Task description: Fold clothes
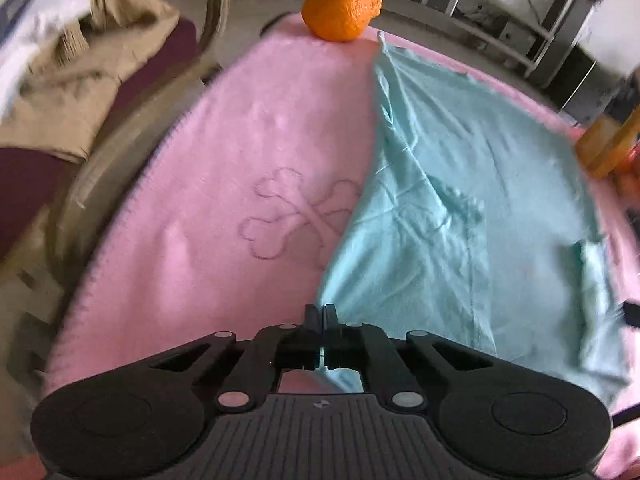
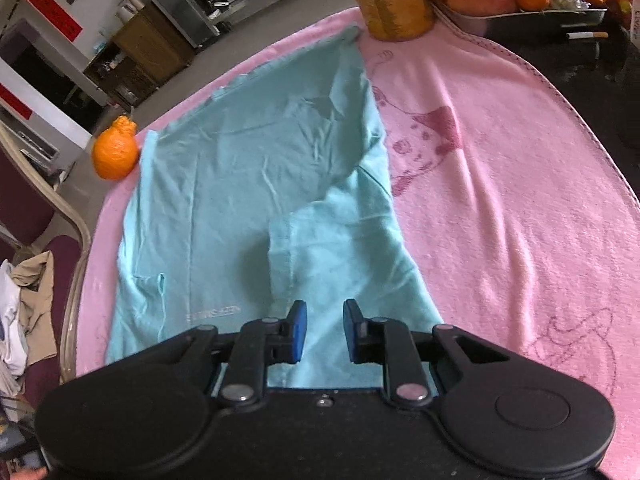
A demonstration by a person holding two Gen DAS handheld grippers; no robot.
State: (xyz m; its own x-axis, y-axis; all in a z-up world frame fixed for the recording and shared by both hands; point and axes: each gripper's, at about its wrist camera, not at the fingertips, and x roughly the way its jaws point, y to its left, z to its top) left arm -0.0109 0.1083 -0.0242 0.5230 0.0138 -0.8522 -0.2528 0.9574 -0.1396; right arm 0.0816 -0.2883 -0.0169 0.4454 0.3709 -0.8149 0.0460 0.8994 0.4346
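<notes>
The teal shirt (image 2: 248, 184) lies spread on the pink blanket (image 2: 500, 200) covering the surface, partly folded, with one flap turned over near the right gripper (image 2: 325, 330). That gripper hangs released over the shirt's near edge, jaws apart with nothing between them. The left gripper (image 1: 321, 322) is clenched on the shirt's near-left corner. The cloth looks thin, light and limp, so it will likely sag and crease when lifted; hems and corners seem the surest hold. An orange (image 1: 340, 10) sits at the far edge.
</notes>
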